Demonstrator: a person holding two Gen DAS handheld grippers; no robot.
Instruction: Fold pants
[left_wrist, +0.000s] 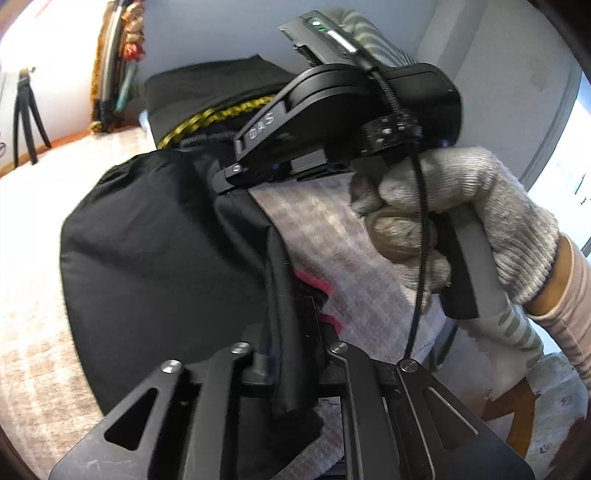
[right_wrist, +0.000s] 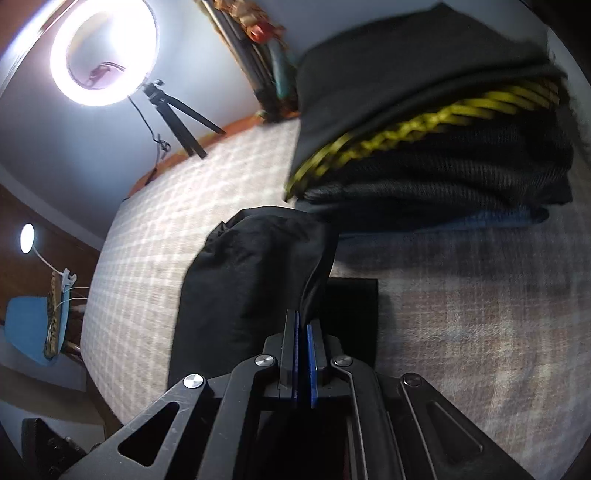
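Black, thin cloth pants (right_wrist: 251, 280) lie bunched in the middle of both frames on our pale checked bed cover (right_wrist: 461, 314). Our right gripper (right_wrist: 303, 332) pinches them tight. Our left gripper (left_wrist: 291, 354), nearly closed, holds their edge.

Black pants (left_wrist: 166, 258) are hiding the left gripper's fingers (left_wrist: 308, 314) at lower centre, while the folded stack (right_wrist: 436, 140) at upper right is blurring.
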